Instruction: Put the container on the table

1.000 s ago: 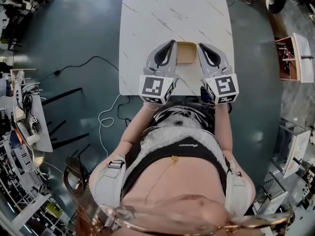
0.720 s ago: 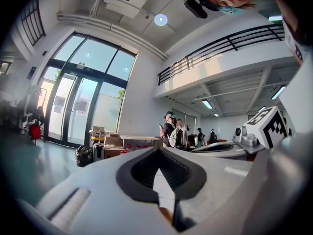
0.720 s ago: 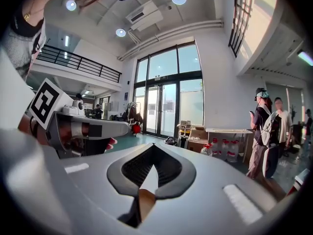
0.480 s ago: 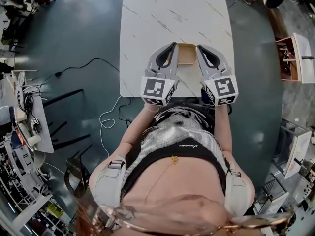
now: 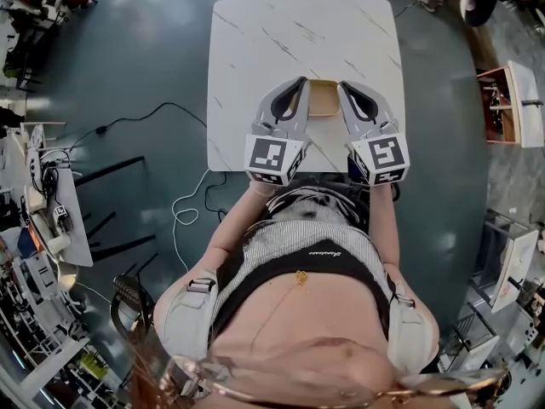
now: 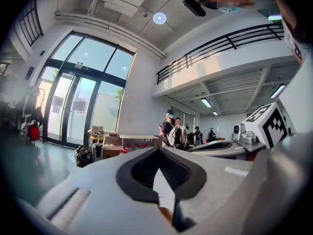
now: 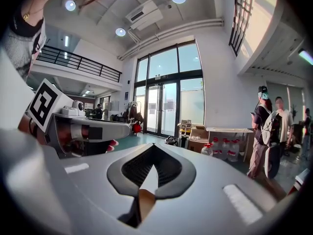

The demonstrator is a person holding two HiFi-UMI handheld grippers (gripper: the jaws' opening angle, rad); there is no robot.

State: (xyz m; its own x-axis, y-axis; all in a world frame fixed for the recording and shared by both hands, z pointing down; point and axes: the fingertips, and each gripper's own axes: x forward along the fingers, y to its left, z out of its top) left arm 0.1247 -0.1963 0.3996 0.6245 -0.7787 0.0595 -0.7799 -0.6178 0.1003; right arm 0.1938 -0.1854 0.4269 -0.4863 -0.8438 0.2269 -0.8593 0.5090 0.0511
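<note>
Marble table [image 5: 255, 58] under me; nothing has shifted this past second. My left gripper [image 5: 300, 85] and right gripper [image 5: 344, 87] stay clamped on opposite rims of the container [image 5: 323, 98], by the middle of the table's near edge. I can't tell whether it rests yet; letting go likely comes next.

Grey left gripper [image 5: 300, 82] and right gripper [image 5: 343, 84] each bear a black-and-white marker cube [image 5: 274, 158].
</note>
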